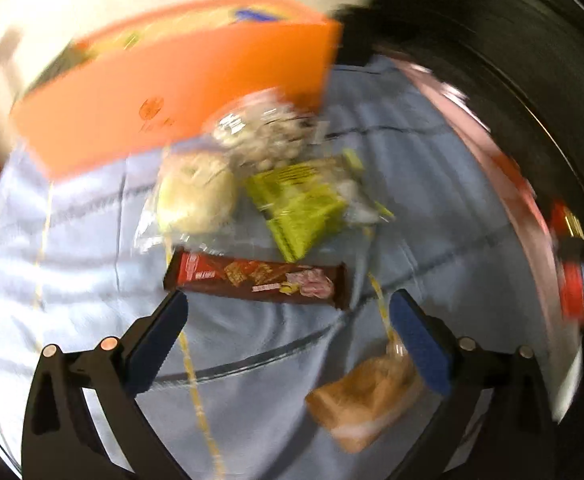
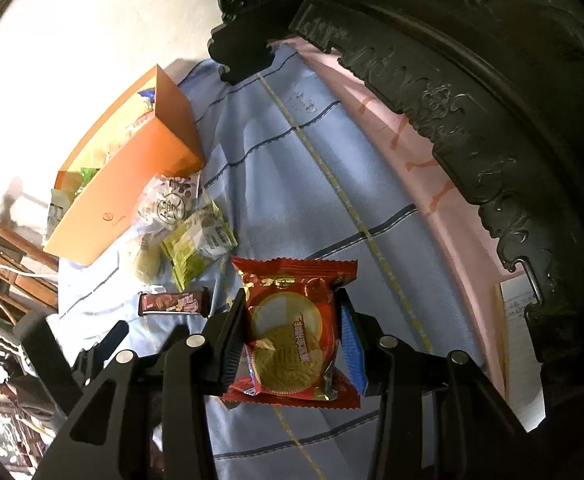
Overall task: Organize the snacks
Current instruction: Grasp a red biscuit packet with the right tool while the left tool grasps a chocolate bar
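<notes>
Your right claw (image 2: pixel 292 340) grips the red mooncake packet (image 2: pixel 292 320); left claw (image 1: pixel 288 344) gapes empty; several snacks beside the orange box (image 2: pixel 132 184) remain unpacked.

— How does the left gripper (image 1: pixel 288 304) stand?
— Spread wide, both blue-padded fingers (image 1: pixel 160 340) pointing steeply down, with nothing between them. The picture is blurred.
— And the right gripper (image 2: pixel 292 312)?
— Also aimed steeply down, partly closed. Its black finger presses one side of a red mooncake packet (image 2: pixel 292 328) and its blue pad (image 2: pixel 351 344) presses the other, so the packet is held off the cloth.
</notes>
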{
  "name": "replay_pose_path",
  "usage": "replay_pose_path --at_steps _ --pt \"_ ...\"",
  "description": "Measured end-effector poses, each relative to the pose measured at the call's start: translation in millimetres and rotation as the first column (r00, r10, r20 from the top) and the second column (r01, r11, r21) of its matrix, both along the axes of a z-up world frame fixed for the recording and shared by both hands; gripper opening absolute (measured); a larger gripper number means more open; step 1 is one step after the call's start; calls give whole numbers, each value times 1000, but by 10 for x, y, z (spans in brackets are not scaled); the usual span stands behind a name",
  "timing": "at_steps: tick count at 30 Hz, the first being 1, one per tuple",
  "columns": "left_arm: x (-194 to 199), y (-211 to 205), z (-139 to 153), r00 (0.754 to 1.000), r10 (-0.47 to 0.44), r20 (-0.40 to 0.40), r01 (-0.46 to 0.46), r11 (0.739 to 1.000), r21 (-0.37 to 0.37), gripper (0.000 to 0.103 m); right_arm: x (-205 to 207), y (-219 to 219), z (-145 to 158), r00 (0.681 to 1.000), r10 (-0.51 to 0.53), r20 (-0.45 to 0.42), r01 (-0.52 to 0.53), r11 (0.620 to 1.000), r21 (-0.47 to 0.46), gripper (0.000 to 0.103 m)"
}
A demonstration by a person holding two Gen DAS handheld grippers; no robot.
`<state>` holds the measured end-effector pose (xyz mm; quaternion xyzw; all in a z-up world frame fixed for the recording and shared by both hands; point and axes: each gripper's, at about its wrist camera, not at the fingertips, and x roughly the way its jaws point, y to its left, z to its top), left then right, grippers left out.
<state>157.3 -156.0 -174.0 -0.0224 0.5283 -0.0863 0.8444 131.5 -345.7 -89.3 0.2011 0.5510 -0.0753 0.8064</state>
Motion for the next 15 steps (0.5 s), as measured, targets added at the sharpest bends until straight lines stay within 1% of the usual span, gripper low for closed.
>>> replay_pose_path --at_steps 1,2,3,4,5,6,7,8,9,10,11,12,13,15 --pt "77 45 -79 995 81 -53 -84 994 -67 99 23 18 -2 1000 13 -7 -13 1000 -5 43" --pt "117 68 -130 989 124 -85 -134 984 -116 99 35 30 -2 1000 21 -11 -21 1000 -10 43" --pt "160 90 -192 977 179 -120 -197 968 -158 99 53 45 -4 999 34 -15 -34 999 -20 43" --pt "197 101 -247 961 233 -151 -258 950 -178 99 64 52 -5 999 42 -18 -43 999 -25 43" --pt "242 94 -305 947 268 -175 -302 928 -218 98 78 53 -12 998 53 -23 -53 998 -28 43" --pt "251 52 -339 945 271 -180 -311 916 -253 91 82 52 -22 998 57 -27 -58 998 -25 43" --pt "285 30 -388 941 276 -198 -325 902 -286 62 84 48 -34 998 60 -32 -61 998 -18 43" --pt "317 1 -409 929 303 -211 -353 898 -262 48 82 44 -52 998 58 -38 -59 998 -12 43" --pt "363 -30 -418 925 305 -225 -359 897 -258 33 73 39 -68 998 56 -42 -57 998 -7 43" --pt "407 -51 -459 919 299 -258 -363 895 -258 27 64 40 -88 997 56 -48 -56 998 1 43" --pt "436 -41 -450 907 323 -270 -393 881 -265 27 50 47 -119 997 59 -56 -58 998 15 43" --pt "459 -46 -441 902 329 -279 -401 878 -261 27 38 57 -144 996 64 -63 -63 998 21 43" --pt "478 -61 -430 904 327 -274 -395 884 -248 25 27 66 -162 995 70 -69 -69 997 23 43" --pt "474 -112 -386 922 316 -222 -360 912 -195 20 8 81 -191 994 80 -78 -77 996 35 43"
